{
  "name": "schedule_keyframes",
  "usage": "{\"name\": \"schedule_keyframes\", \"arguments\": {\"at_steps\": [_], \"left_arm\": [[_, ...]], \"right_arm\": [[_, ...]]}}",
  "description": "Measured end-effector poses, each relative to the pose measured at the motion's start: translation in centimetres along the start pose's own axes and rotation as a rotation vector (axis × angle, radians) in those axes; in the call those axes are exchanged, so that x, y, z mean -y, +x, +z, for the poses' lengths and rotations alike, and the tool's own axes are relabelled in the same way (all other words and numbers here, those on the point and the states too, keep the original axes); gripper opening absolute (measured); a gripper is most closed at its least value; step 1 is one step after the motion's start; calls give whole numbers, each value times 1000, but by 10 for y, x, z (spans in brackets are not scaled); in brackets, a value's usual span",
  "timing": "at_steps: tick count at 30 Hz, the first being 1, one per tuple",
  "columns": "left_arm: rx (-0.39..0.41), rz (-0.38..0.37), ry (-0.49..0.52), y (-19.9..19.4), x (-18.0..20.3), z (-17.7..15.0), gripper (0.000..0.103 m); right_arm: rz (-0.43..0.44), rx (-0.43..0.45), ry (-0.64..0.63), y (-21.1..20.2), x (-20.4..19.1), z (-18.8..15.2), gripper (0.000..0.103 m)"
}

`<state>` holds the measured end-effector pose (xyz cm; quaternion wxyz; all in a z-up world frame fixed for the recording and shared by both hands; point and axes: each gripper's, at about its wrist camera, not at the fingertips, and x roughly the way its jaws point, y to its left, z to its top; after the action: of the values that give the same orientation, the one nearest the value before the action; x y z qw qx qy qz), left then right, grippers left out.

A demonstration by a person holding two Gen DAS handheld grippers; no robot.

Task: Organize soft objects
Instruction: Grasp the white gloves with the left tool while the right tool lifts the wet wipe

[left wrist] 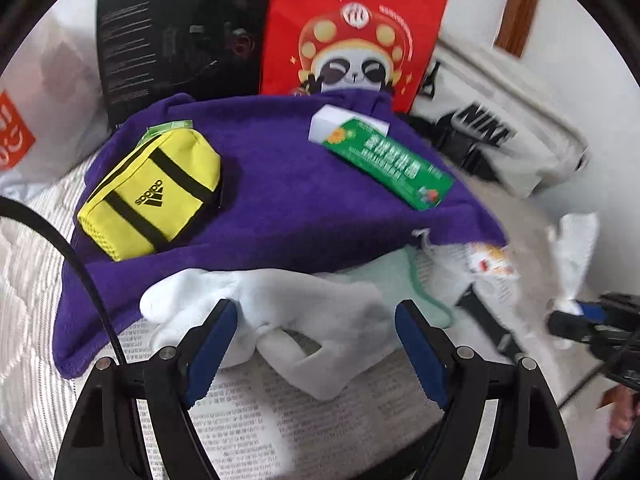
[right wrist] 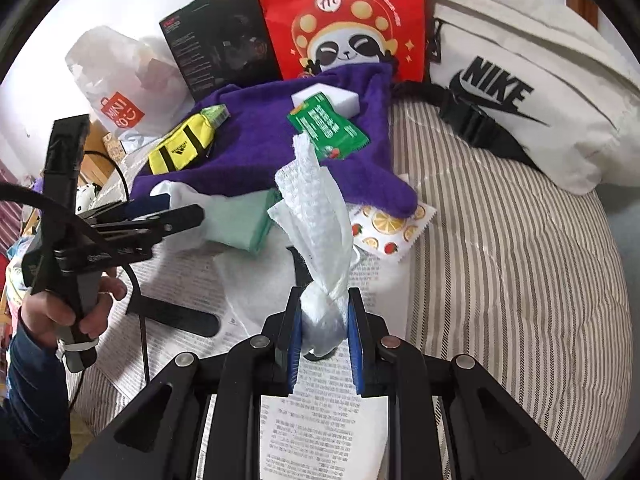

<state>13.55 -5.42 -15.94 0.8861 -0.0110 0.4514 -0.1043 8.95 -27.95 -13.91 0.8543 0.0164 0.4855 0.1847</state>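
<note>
My right gripper is shut on a white textured cloth, bunched between the blue pads and lifted off the bed; the same cloth shows at the right of the left wrist view. My left gripper stands open over a white sock, its fingers on either side without pressing; that gripper shows from the side in the right wrist view. A purple towel carries a yellow pouch and a green box. A mint green cloth lies under the towel's edge.
A red panda bag, a black box and a white Nike bag stand behind the towel. Printed paper sheets and a fruit-print packet lie on the striped bedding. A person's hand holds the left gripper.
</note>
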Motion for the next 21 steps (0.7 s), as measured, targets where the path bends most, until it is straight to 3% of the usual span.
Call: {"name": "schedule_keyframes", "arguments": {"at_steps": [4, 7, 9, 10, 12, 14, 21], "left_arm": [[-60, 79, 37, 19, 6, -1, 80], [-31, 83, 54, 16, 8, -1, 76], [-15, 78, 52, 14, 6, -2, 55], [-12, 75, 51, 13, 4, -3, 54], [-8, 63, 55, 10, 2, -4, 35], [-11, 36, 46, 7, -3, -4, 23], [14, -66, -8, -19, -23, -9, 19]], "right_arm": [[-8, -9, 7, 1, 6, -2, 20], [-10, -8, 14, 1, 10, -3, 20], [-10, -7, 14, 0, 10, -3, 20], [-11, -3, 12, 0, 9, -4, 20], [-9, 0, 12, -1, 8, -4, 20], [-8, 4, 7, -2, 5, -3, 20], [21, 25, 1, -6, -8, 4, 20]]}}
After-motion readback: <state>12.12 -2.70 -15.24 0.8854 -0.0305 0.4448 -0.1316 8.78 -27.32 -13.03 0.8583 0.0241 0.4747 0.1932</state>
